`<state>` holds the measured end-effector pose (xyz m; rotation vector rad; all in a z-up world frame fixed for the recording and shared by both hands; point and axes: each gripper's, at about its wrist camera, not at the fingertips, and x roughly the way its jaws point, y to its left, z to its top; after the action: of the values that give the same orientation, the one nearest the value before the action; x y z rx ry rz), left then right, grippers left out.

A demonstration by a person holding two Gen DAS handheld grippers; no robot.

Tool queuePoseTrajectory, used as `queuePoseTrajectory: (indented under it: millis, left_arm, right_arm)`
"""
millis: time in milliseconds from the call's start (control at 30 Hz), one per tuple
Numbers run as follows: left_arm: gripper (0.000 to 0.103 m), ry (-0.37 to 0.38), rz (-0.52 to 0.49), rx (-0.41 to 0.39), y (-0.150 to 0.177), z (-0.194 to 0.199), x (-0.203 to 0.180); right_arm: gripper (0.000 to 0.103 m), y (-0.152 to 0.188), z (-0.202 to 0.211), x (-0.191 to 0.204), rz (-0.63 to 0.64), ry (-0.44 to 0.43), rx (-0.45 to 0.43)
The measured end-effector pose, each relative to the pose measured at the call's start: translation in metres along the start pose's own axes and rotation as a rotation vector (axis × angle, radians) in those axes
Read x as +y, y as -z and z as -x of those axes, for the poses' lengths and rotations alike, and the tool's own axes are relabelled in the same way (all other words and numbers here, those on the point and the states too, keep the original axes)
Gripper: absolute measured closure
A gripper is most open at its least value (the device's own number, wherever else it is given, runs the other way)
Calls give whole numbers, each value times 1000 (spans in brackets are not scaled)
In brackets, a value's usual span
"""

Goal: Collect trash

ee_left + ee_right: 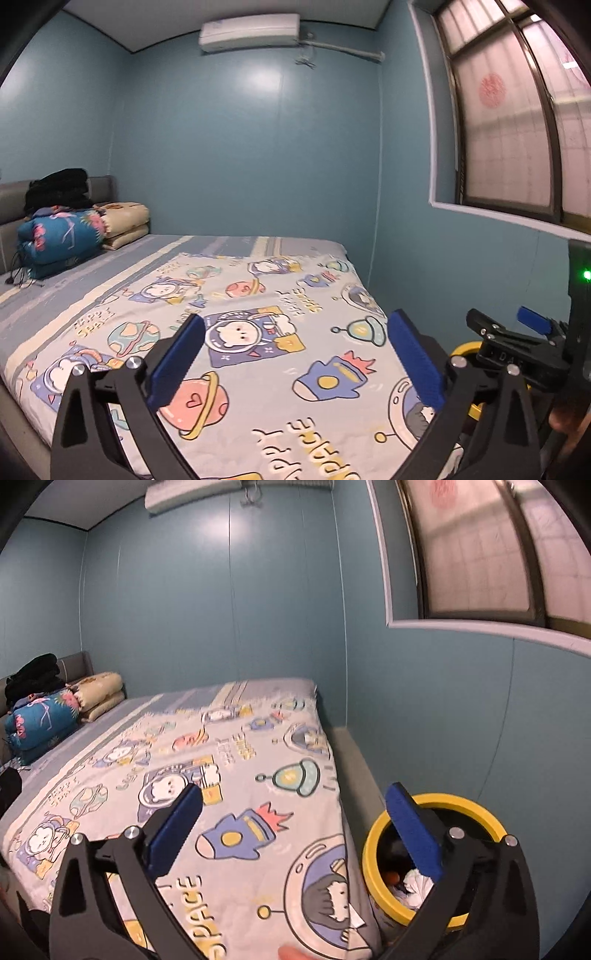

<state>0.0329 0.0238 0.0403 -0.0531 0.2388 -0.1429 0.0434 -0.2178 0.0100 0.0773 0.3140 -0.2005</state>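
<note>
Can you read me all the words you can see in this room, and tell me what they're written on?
"HAPPY SPACE": printed on the cartoon bedsheet, several times; nearest the camera it reads upside down.
"SPACE": on the same bedsheet in the right wrist view, also upside down.
Letters on the right tool, seen from the left wrist: too small to read.
Red round mark on the window: too blurred to read.

Yellow-rimmed bin (373,853), cartoon space-print bedsheet (258,775), blue walls (221,609).

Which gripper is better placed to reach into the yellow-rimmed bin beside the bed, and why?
Probably the right gripper. Its open jaws stand right over the yellow-rimmed bin, with trash visible inside. The left gripper, also open and empty, points over the bed sheet, with the bin mostly hidden behind the other gripper.
</note>
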Motion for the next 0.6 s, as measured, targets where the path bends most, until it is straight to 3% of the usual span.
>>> queuePoseTrajectory:
  millis: [133,333,600]
  left_arm:
    - [8,-40,43,3,8,8,18]
    - [8,-88,63,37,22,14,28]
    - [8,-89,62,44,26,23,29]
  right_arm:
    - [8,7,15,18,27,40,-34]
    - [8,18,27,33,37,25,-29]
    - [8,30,20,38,22,3,39]
